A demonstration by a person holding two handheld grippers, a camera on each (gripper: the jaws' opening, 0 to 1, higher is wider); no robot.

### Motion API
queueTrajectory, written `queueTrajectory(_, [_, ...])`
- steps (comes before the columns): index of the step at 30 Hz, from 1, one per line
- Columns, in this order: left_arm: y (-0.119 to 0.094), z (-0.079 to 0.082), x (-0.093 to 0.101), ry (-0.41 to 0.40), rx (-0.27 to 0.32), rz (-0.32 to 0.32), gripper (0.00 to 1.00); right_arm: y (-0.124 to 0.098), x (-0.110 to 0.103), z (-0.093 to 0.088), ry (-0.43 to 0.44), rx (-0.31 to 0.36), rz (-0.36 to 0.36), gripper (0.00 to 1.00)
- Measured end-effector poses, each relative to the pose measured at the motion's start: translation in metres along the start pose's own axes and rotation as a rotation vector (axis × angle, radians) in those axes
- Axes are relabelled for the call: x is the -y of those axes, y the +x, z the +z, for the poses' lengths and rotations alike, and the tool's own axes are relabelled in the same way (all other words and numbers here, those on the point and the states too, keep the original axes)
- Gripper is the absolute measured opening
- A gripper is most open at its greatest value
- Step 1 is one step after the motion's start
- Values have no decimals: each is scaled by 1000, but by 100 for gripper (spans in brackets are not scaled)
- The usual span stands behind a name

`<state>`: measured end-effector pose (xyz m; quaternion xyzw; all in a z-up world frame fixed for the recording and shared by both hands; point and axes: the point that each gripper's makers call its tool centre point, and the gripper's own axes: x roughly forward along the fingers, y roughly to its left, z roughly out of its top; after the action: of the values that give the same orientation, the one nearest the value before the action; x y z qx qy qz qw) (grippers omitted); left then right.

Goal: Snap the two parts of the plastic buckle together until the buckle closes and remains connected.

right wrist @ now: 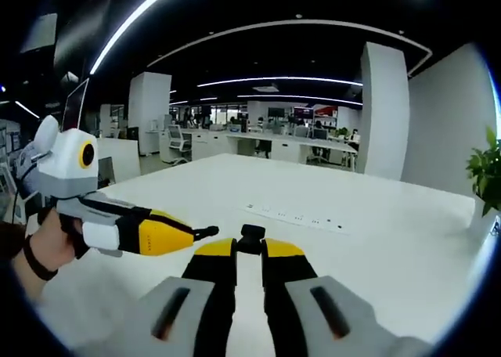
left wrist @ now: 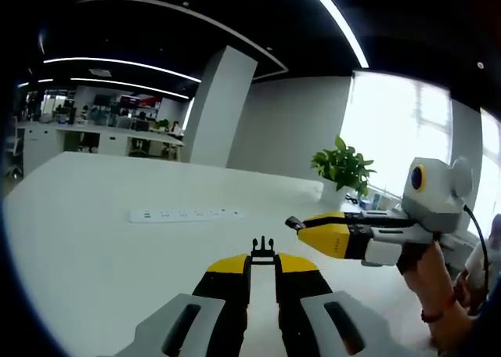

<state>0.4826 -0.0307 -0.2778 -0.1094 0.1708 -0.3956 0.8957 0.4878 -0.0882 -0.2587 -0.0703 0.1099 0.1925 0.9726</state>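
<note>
Left gripper view: the left gripper [left wrist: 263, 265] rises from the bottom centre, its yellow-tipped jaws drawn together on a small black buckle part [left wrist: 263, 249]. Only the pronged end of that part protrudes above the jaw tips; the rest is hidden between them. The right gripper [left wrist: 293, 224] enters from the right at mid-height, held by a hand [left wrist: 429, 283] at the lower right edge. A small dark piece shows at its tip, too small to identify here. The two grippers' tips are near each other but apart.

Right gripper view: the right gripper [right wrist: 249, 250] rises from the bottom centre, jaws closed on a second black buckle part [right wrist: 250, 238], a blocky piece of which only the upper end is exposed. The left gripper [right wrist: 205, 232] enters from the left, held by a hand [right wrist: 48, 243] at the lower left edge. A thin dark tip projects from its yellow end; its form is hard to make out. The two buckle parts are close together, not joined.

Both grippers are above a white table [right wrist: 407, 239]. A white power strip [left wrist: 185, 214] lies on the table in the middle of the left gripper view. A potted plant [left wrist: 343, 166] stands right of centre, its pot cut off by the table edge.
</note>
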Motion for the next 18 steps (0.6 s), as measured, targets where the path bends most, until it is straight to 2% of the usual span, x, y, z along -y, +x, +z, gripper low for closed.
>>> queueTrajectory(10, [-2,3,1,2,7,1,10,0,-3,-1,0,-3,14,10])
queueTrajectory(18, [-8,13,8,15,32,-10,10,-4,-7,5,-1,13,25,10])
